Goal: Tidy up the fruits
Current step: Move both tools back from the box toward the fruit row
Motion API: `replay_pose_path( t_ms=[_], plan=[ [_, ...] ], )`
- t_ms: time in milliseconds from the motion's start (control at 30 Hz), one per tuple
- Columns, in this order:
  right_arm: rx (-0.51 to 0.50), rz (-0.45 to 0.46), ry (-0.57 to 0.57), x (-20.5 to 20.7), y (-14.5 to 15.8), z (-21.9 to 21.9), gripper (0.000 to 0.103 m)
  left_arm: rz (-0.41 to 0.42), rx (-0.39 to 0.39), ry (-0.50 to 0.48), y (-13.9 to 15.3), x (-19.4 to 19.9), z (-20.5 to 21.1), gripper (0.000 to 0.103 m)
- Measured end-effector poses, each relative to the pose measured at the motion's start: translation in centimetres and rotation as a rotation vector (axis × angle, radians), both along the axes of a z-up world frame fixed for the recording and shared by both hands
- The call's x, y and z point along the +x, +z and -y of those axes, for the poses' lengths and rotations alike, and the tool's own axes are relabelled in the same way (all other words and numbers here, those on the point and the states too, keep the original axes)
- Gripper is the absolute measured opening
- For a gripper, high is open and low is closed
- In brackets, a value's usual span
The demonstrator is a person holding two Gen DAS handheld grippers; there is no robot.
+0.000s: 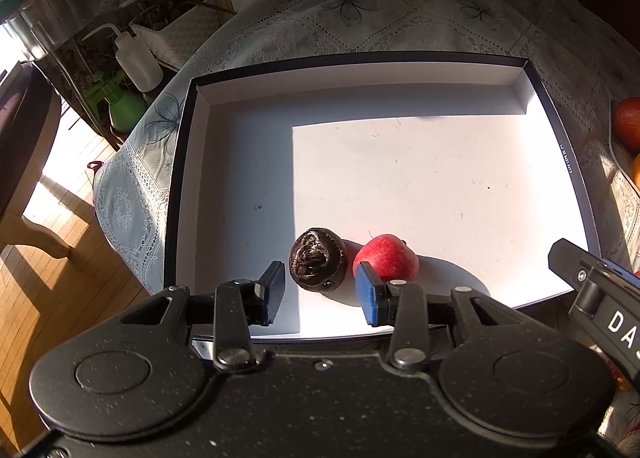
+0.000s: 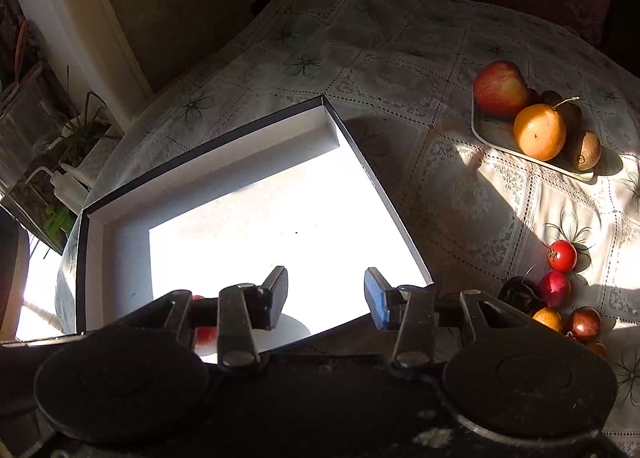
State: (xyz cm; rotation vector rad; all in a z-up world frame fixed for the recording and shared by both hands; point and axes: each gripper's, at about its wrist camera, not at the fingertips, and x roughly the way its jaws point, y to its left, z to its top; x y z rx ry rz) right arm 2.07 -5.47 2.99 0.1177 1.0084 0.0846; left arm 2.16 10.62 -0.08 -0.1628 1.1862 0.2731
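Evidently both the left tool (image 1: 320, 294) and right tool (image 2: 326, 298) are held open and empty; two fruits (image 1: 318, 265) lie at the box's (image 1: 516, 75) near edge, so a fruit from the desk's right-edge pile (image 2: 554, 290) should be gripped next

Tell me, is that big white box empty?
No. The box holds two fruits near its front edge: a dark wrinkled fruit and a red fruit.
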Motion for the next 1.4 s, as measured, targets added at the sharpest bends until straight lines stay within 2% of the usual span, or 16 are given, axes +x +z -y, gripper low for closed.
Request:
replay_pose_path(
  t_ms=[233,433,633,733,900,967,1133,1267,1400],
  plan=[
    [-0.055,0.009,-0.043,-1.3,0.8,2.9,0.046,0.037,0.014,-0.059,1.0,-0.3,2.9,0.047],
    [-0.110,0.022,-0.127,-2.5,1.3,7.8,0.050,0.069,0.014,-0.166,1.6,-0.5,7.8,0.047],
    [-0.268,0.091,-0.247,-4.7,1.6,13.2,0.051,0.086,0.001,-0.293,1.4,-0.9,13.7,0.048],
    [-0.318,0.090,-0.310,-5.5,1.1,16.4,0.051,0.093,-0.020,-0.363,1.3,-1.3,16.6,0.047],
    [-0.219,-0.026,-0.360,-6.4,0.0,22.2,0.051,0.073,-0.034,-0.492,0.5,-2.6,21.5,0.047],
    [-0.183,-0.050,-0.382,-6.8,-0.2,23.7,0.051,0.029,-0.079,-0.548,-0.3,-3.0,23.5,0.047],
    [-0.128,-0.102,-0.411,-7.8,-0.8,26.4,0.051,-0.084,-0.168,-0.606,-2.5,-3.6,26.6,0.047],
    [-0.149,-0.112,-0.416,-8.3,-1.4,27.1,0.051,-0.109,-0.141,-0.613,-3.6,-4.2,28.1,0.047],
    [-0.129,-0.108,-0.420,-8.7,-1.5,28.1,0.051,-0.123,-0.111,-0.601,-4.4,-4.2,28.8,0.047]
  ],
)
